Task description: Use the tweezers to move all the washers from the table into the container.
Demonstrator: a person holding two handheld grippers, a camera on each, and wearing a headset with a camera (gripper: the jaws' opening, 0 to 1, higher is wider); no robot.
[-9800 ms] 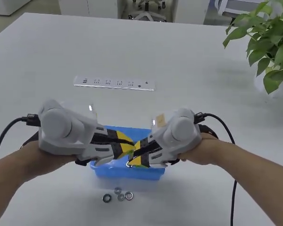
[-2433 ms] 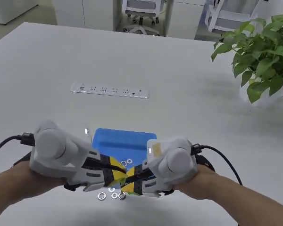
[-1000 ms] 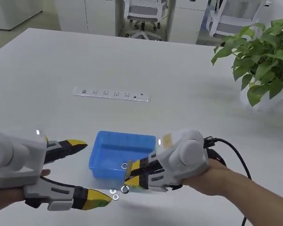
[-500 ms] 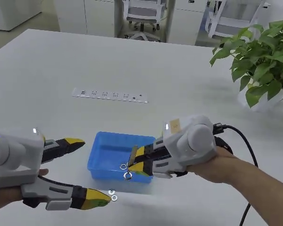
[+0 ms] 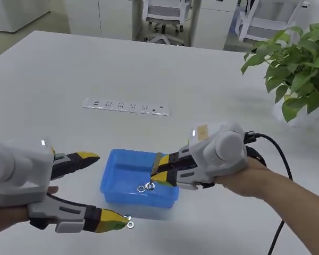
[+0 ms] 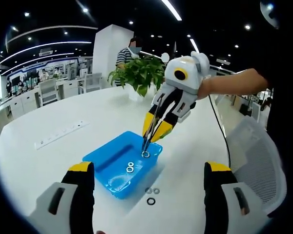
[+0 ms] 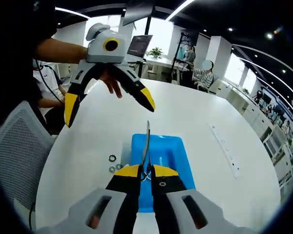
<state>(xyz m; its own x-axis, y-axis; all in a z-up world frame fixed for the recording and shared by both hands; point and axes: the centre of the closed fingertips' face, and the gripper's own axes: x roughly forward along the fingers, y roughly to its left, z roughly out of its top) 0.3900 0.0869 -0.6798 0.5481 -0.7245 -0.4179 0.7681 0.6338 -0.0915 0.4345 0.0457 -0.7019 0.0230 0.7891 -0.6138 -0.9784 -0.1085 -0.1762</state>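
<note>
The right gripper (image 5: 159, 175) has its jaws squeezed almost together on the handle end of the metal tweezers (image 6: 148, 139), which slant down into the blue container (image 5: 122, 167). One held washer (image 6: 145, 154) sits right at the tweezer tips, inside the container by the wall nearest that gripper. Whether it is pinched or already resting on the container's floor cannot be told. Two dropped washers (image 6: 130, 167) lie side by side on the container's floor, just beside the tips. Three loose washers (image 6: 151, 201) lie on the white table (image 5: 212, 95), close together, just outside the container's near edge and beside the lower jaw tip of the left gripper (image 5: 107, 187) in the head view. That gripper is spread wide with nothing between its jaws, and it hangs at the container's left side, apart from the tweezers. A white power strip (image 5: 126, 107) lies on the table beyond the container. A potted plant (image 5: 295, 58) stands at the far right.
</note>
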